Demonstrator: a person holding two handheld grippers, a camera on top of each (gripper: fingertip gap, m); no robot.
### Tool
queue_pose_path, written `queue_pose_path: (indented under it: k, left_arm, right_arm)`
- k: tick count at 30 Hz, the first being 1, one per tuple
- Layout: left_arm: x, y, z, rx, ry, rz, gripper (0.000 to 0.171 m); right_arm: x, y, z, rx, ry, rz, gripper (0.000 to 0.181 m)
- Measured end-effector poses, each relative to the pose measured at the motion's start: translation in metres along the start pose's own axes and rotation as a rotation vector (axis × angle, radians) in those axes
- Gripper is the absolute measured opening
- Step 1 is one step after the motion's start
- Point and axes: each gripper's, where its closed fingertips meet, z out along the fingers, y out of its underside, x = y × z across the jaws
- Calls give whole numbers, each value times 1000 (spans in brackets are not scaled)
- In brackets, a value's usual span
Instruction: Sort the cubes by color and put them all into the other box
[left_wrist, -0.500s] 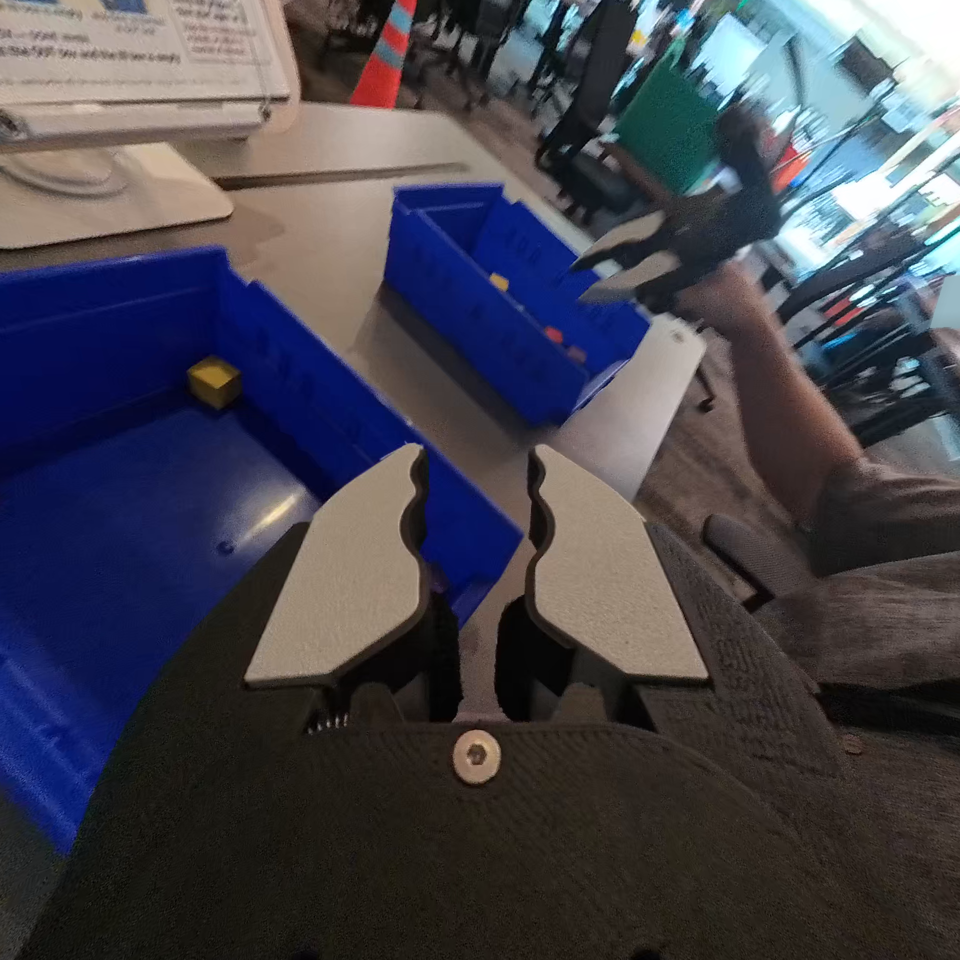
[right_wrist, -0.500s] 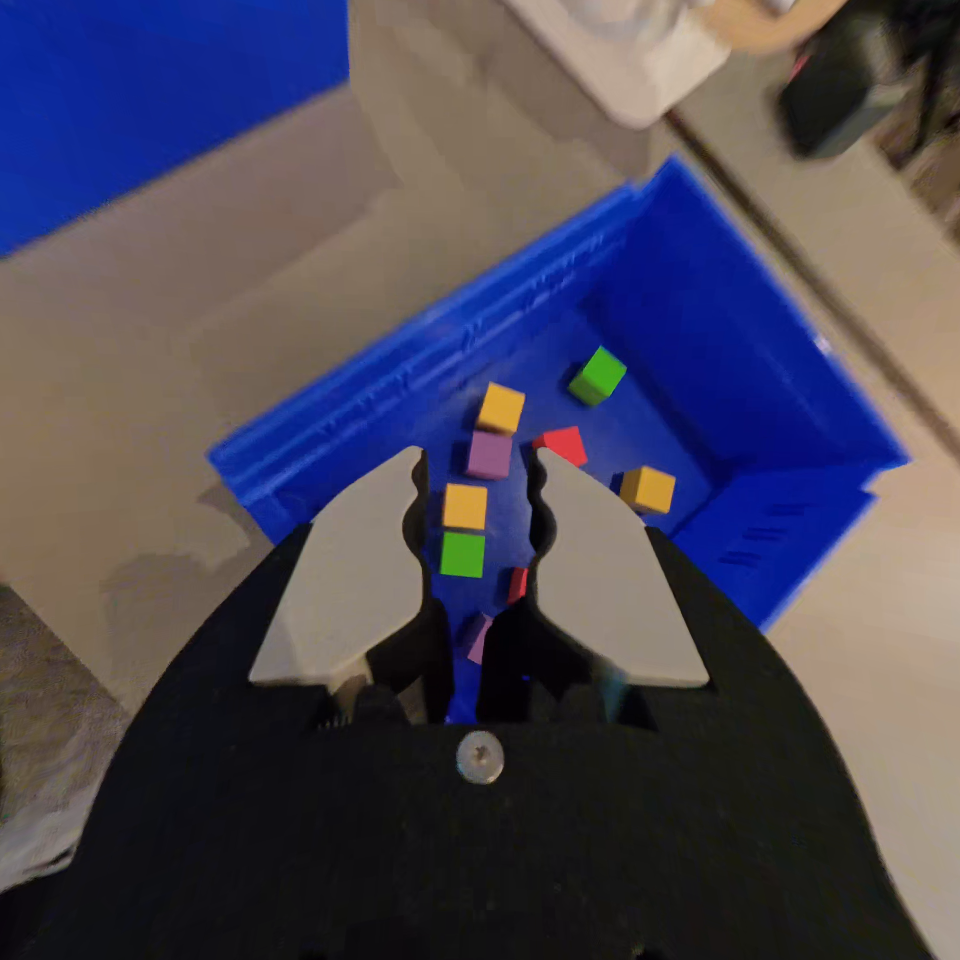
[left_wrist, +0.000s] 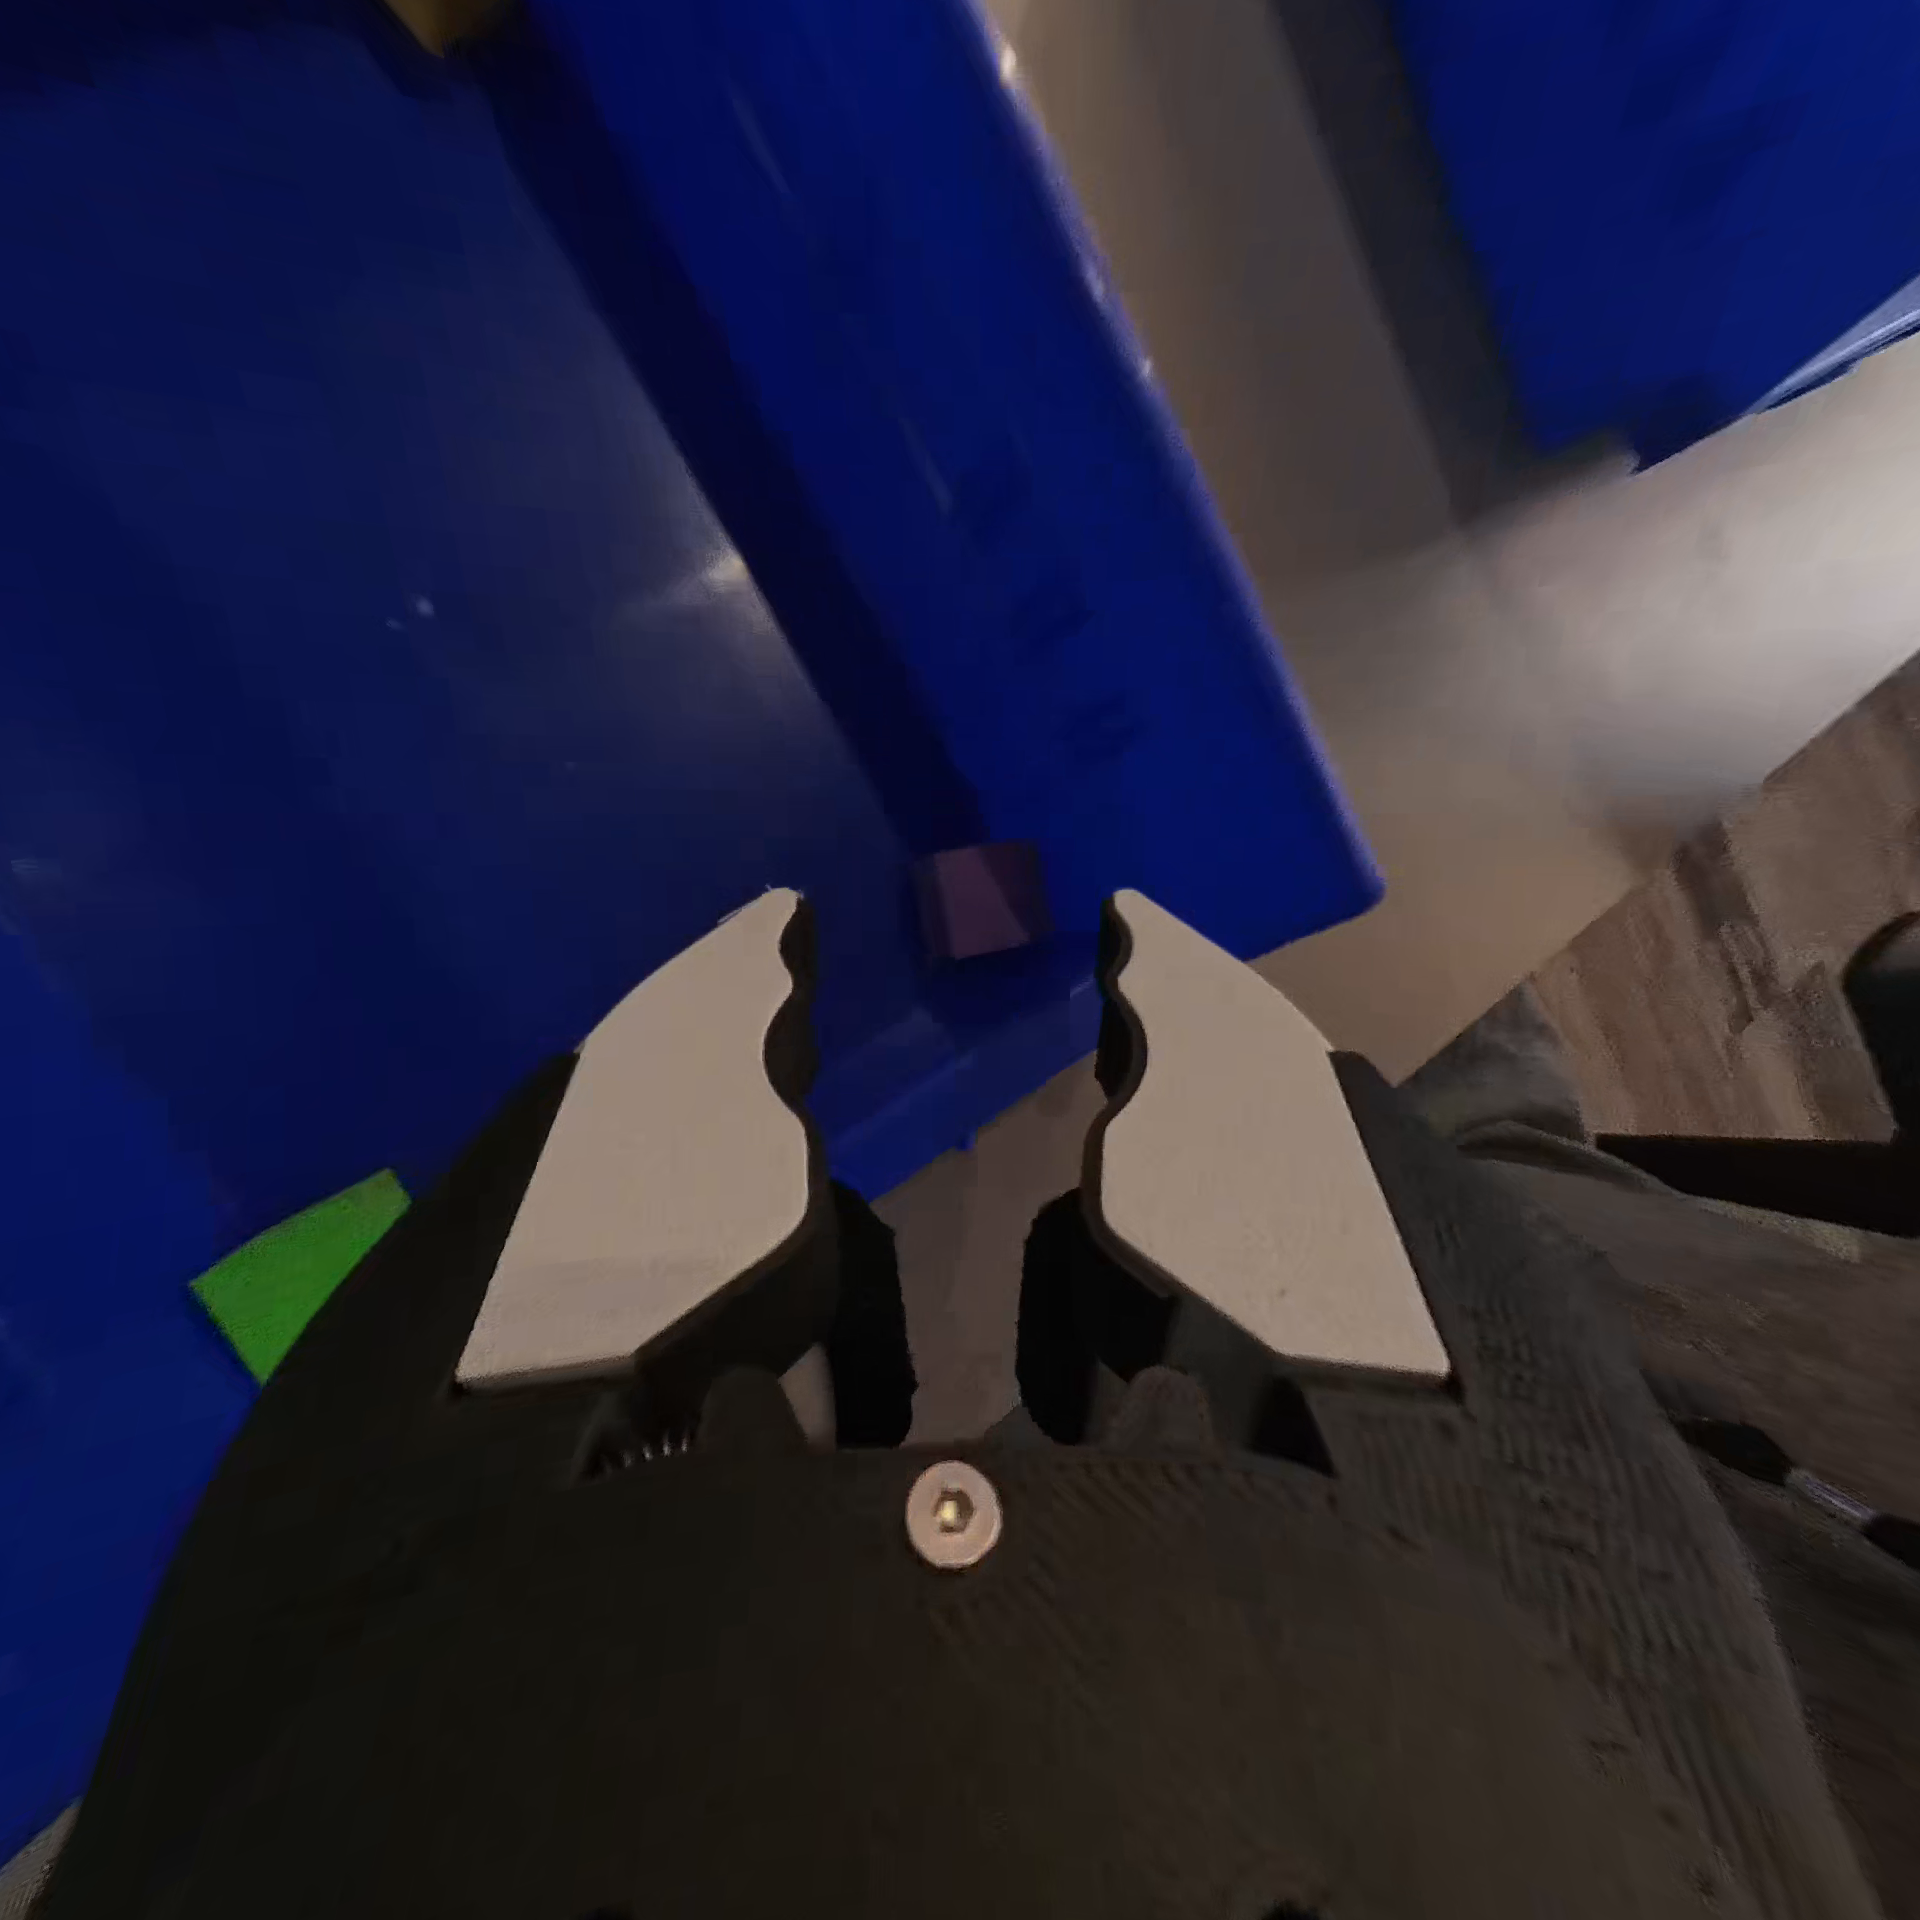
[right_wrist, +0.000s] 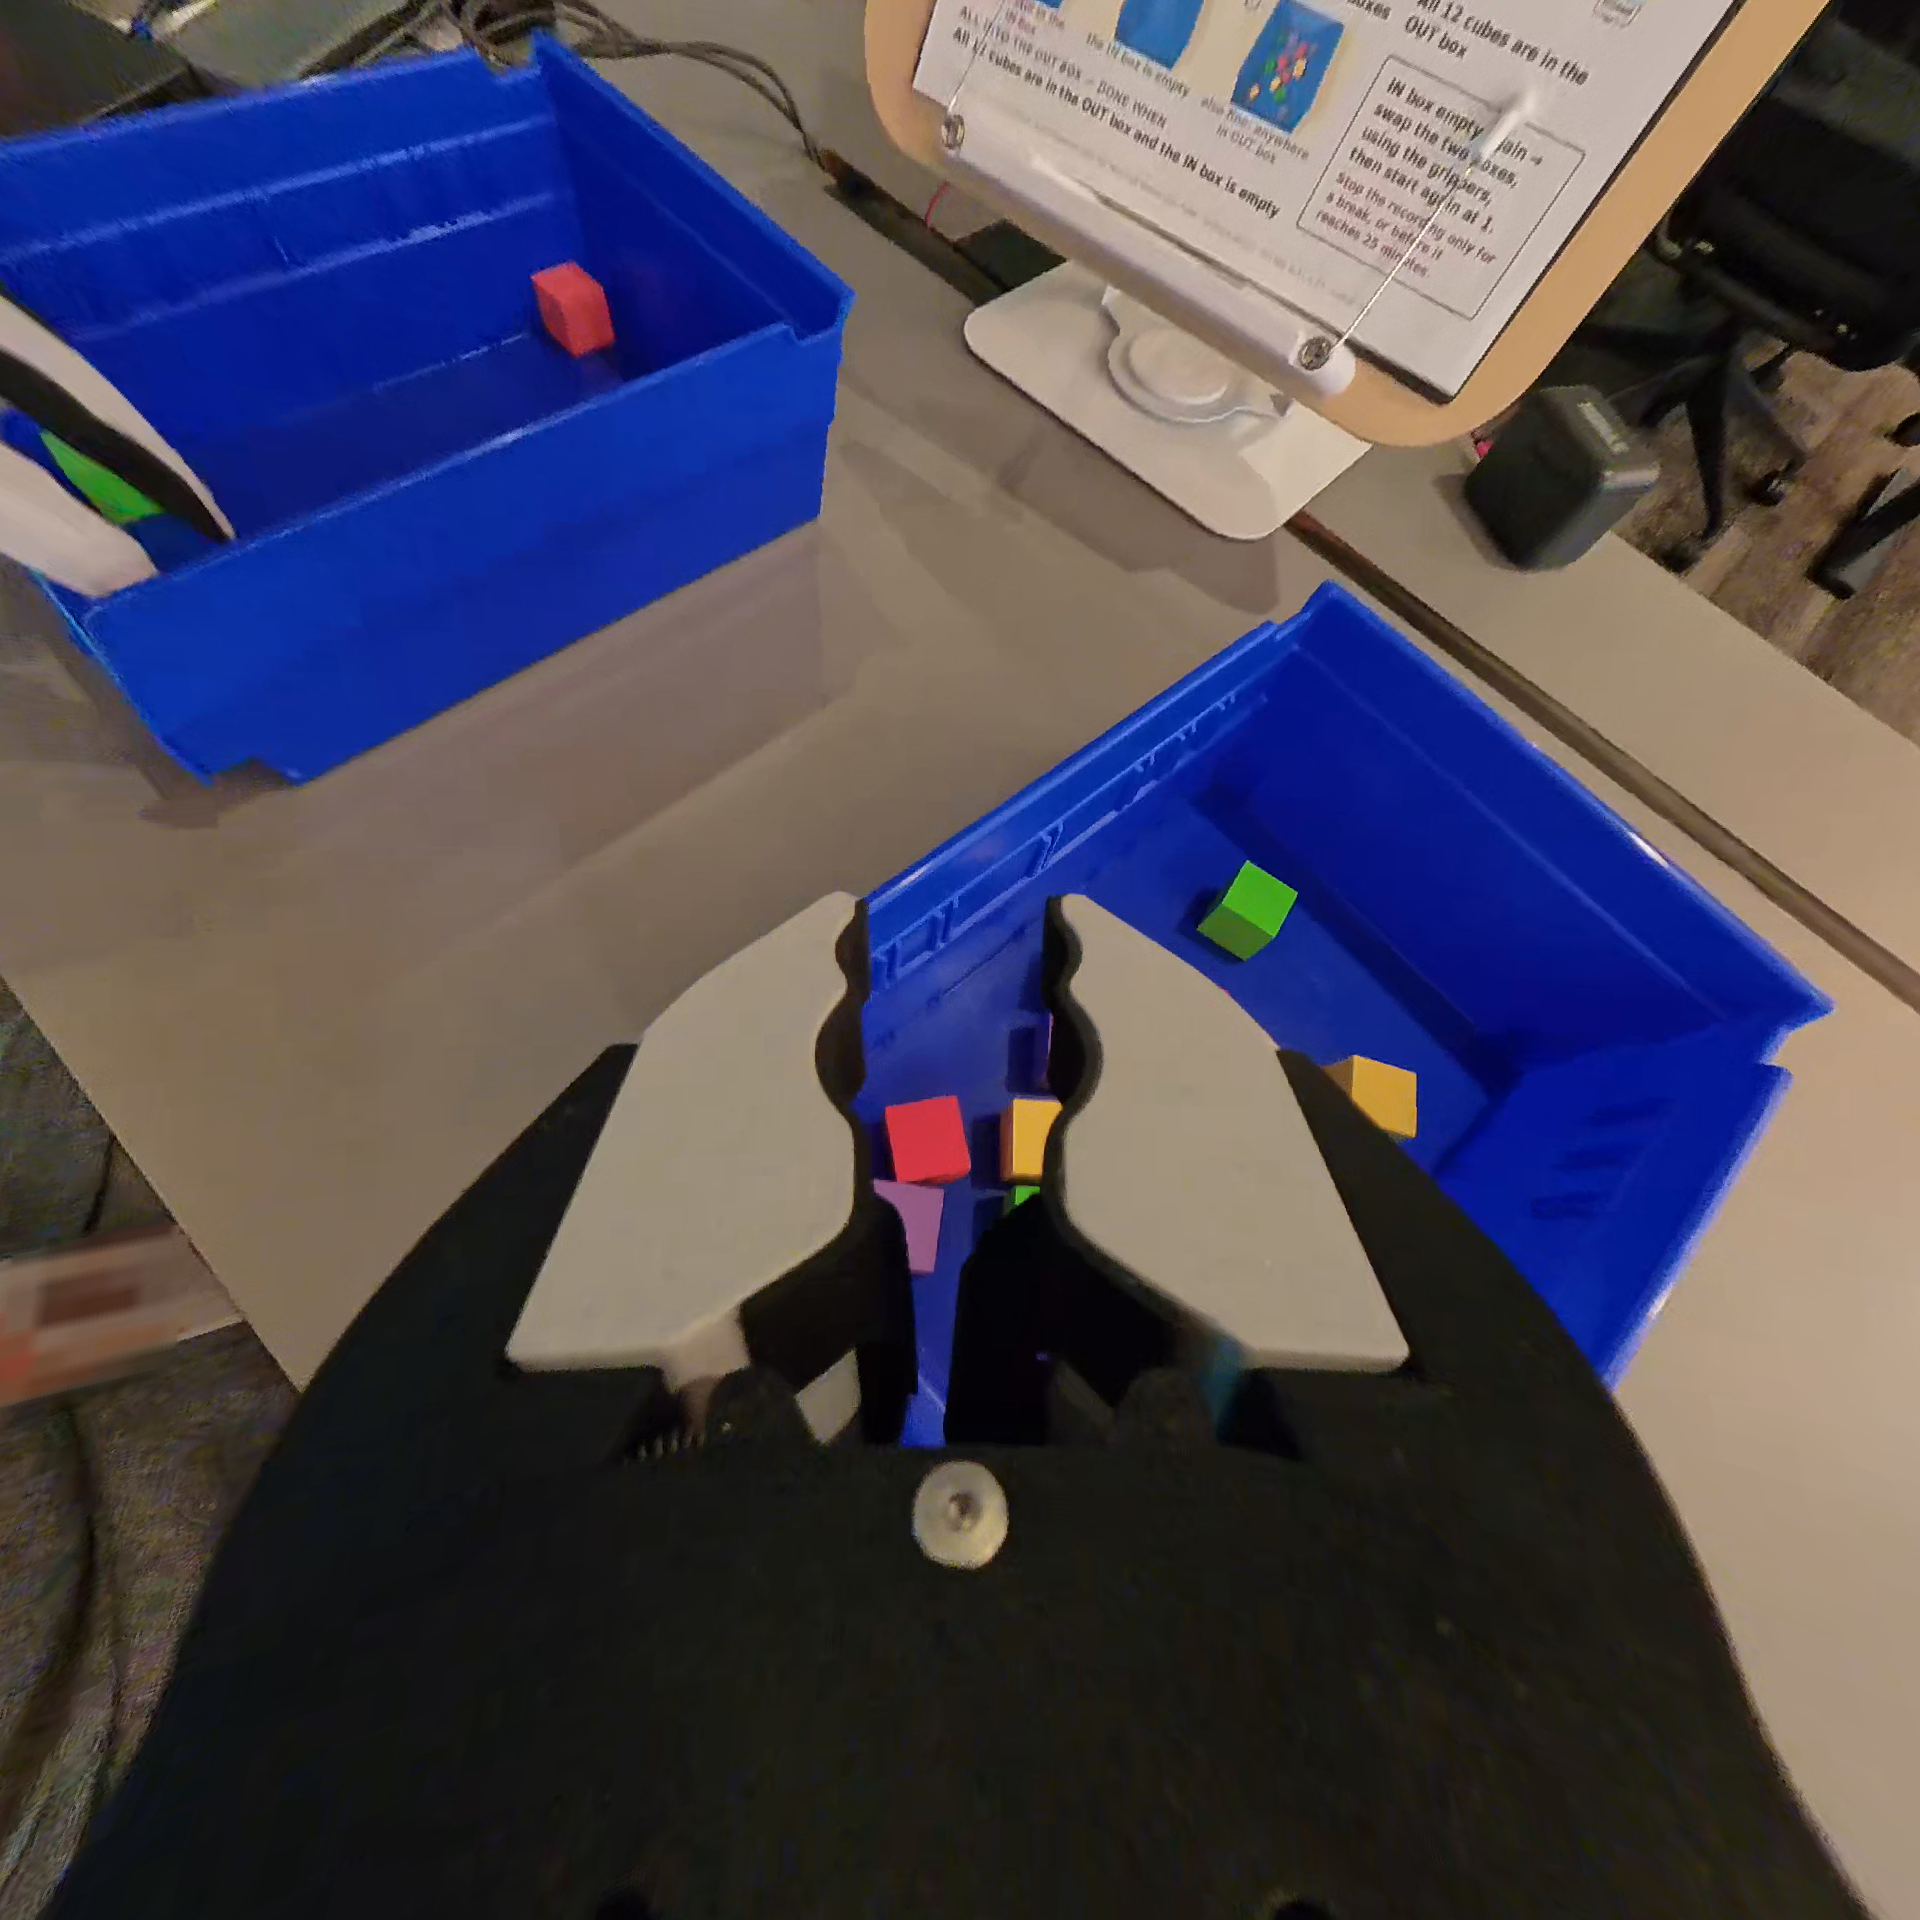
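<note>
L: left gripper (left_wrist: 951, 914) fingers spread wide, empty, over the corner of a blue bin (left_wrist: 416, 623), purple cube (left_wrist: 982, 902) just ahead, green cube (left_wrist: 296, 1262) beside | R: right gripper (right_wrist: 951, 920) fingers narrowly parted, empty, above second blue bin (right_wrist: 1558, 883) with red cube (right_wrist: 925, 1138), yellow cube (right_wrist: 1029, 1138) | desk (right_wrist: 623, 831) beneath

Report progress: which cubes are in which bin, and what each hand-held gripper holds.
Done: the far bin has a red cube, a green cube and a purple cube.
In hand: nothing. The left hand-held gripper is open, facing the purple cube. The right hand-held gripper is open over the near bin.
Left: several cubes lie in the near bin, partly hidden.
</note>
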Motion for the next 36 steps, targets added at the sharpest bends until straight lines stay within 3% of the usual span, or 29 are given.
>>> queue_pose_path:
  k: [7, 13, 20, 25, 36]
  left_arm:
    - [3, 17, 27, -207, -15, -5, 55]
    - [-3, 21, 38, -270, -50, -13, 54]
    - [-5, 19, 42, -279, -84, -29, 61]
    - [-16, 16, 35, -270, -175, -1, 52]
    - [-15, 17, 40, -279, -185, -17, 45]
  right_arm:
    - [-1, -5, 5, 50, -25, 11, 31]
    - [-2, -10, 7, 67, -31, 4, 31]
    - [-4, -11, 9, 70, -32, 2, 31]
    - [-5, -13, 7, 78, -31, 2, 31]
    - [-11, -15, 7, 83, -29, -9, 31]
